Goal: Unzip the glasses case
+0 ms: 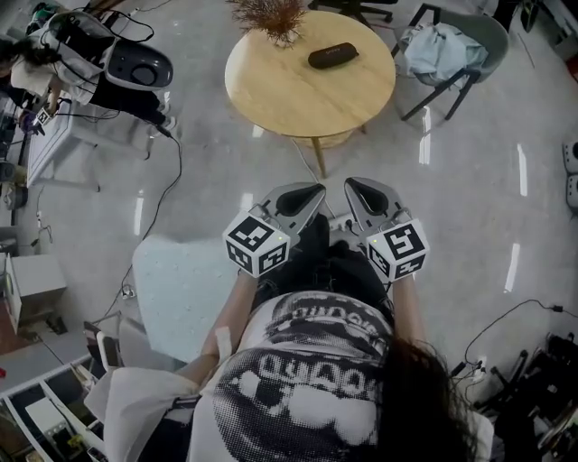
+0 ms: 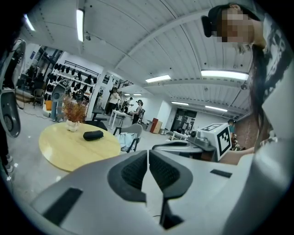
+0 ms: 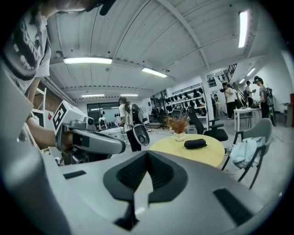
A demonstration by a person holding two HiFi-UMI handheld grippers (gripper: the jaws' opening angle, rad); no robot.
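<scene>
A black zipped glasses case point(image 1: 332, 55) lies on the far right part of a round wooden table point(image 1: 298, 90); it also shows as the case point(image 2: 93, 135) in the left gripper view and the case point(image 3: 195, 143) in the right gripper view. My left gripper point(image 1: 302, 192) and right gripper point(image 1: 361, 191) are held side by side close to my body, well short of the table. Both are shut with nothing between the jaws, as the left gripper point(image 2: 148, 153) and right gripper point(image 3: 147, 156) show in their own views.
A vase of dried plants point(image 1: 271, 18) stands at the table's far edge. A grey chair draped with cloth point(image 1: 447, 50) sits to the right of the table. Cables point(image 1: 167, 180) run over the floor at left, near a stand with equipment point(image 1: 117, 68). People stand in the far background.
</scene>
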